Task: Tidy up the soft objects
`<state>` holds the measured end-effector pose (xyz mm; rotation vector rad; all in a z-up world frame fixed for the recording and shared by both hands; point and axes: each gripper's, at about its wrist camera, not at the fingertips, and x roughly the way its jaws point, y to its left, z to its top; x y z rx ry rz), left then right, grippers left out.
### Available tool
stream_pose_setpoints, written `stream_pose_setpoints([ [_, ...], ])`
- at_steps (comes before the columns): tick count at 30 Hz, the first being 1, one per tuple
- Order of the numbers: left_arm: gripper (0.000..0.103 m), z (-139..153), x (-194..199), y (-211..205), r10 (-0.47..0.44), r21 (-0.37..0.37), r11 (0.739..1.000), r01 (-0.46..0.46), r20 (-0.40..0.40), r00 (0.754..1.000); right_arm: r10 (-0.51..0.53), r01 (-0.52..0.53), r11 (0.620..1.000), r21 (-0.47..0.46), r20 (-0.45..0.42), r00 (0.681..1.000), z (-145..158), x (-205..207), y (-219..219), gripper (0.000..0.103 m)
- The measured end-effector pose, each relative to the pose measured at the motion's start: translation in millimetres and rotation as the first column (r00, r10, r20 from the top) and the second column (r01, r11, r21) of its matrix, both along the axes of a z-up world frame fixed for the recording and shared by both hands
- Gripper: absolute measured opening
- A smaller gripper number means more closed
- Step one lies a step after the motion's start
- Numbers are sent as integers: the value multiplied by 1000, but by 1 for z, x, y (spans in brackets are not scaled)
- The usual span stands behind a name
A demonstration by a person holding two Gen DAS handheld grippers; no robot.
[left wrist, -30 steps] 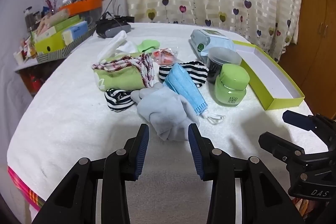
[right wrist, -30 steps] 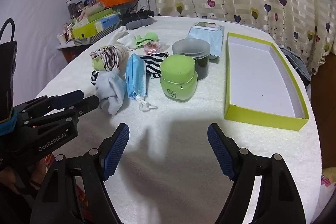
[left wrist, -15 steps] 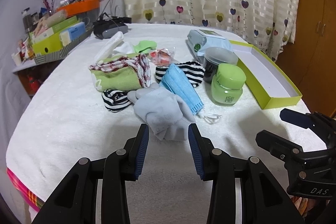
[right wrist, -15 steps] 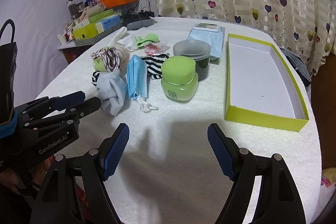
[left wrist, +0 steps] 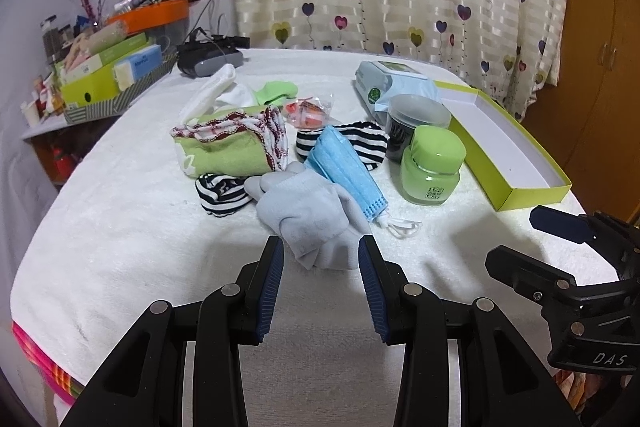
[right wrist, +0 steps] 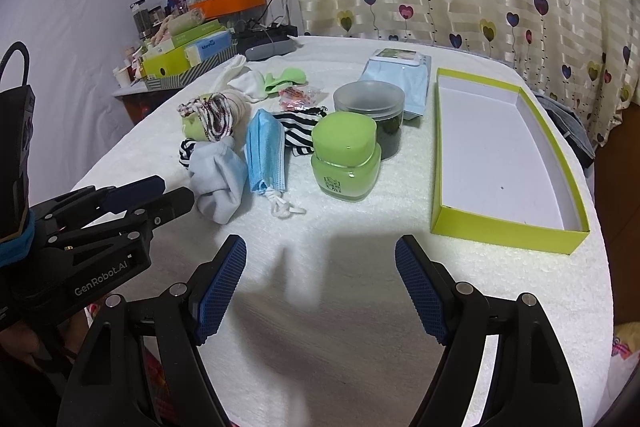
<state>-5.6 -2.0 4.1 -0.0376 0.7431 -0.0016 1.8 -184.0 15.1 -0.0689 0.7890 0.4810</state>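
Soft objects are heaped at the centre of the left wrist view on the white towel-covered table (left wrist: 120, 227): a pale grey sock (left wrist: 308, 215) at the near edge of the heap, a blue face mask (left wrist: 344, 167) lying against its right side, a striped sock (left wrist: 222, 193) to its left, and a green cloth with red-and-white trim (left wrist: 228, 143) behind. Compared with the frames from a second ago, next to nothing is altered; only a slight shift of framing is noted, and no item is displaced. The left gripper (left wrist: 320, 259) is held low centre with its jaws apart, the sock's near end lying just beyond and between the blue pads, no contact being visible. The right gripper (right wrist: 320, 259) is seen with jaws wide apart over bare towel, nothing between them. The yellow-green box (right wrist: 508, 227), at the right of the right wrist view, is empty. A green jar (right wrist: 346, 163) and a dark jar (right wrist: 372, 107) stand between heap and box. The pause is judged to mean that sorting is not yet begun; the grey sock is judged the likeliest first pick, the box its probable destination.
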Motion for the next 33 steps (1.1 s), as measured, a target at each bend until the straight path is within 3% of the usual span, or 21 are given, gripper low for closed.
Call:
stream_pose_setpoints([
  [33, 38, -6, -2, 15, 7, -55, 998, -6, 3, 1000, 39, -39, 999, 13, 15, 999, 1, -1, 9, 77],
])
